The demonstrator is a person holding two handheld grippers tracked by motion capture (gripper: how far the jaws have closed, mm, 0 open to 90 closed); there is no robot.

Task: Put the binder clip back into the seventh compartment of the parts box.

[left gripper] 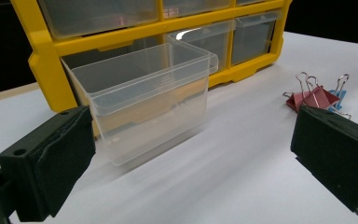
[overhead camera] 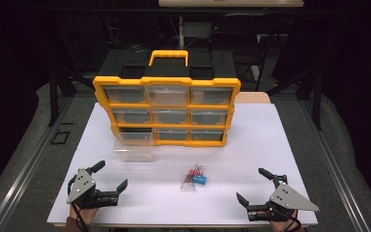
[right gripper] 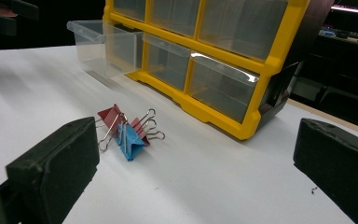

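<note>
Both your grippers — left (overhead camera: pixel 112 177), right (overhead camera: pixel 252 184) — rest spread and empty; the drawer (overhead camera: pixel 133 149) sits pulled out at eleven o'clock of the binder clips (overhead camera: pixel 195 177), ready to receive them.

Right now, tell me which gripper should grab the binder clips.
Probably the right gripper. Its jaws stand open, and the binder clips lie just ahead of its left jaw. The left gripper faces the pulled-out clear drawer instead.

Overhead looks forward; gripper views (low, close) share binder clips (right gripper: pixel 126 133).
</note>
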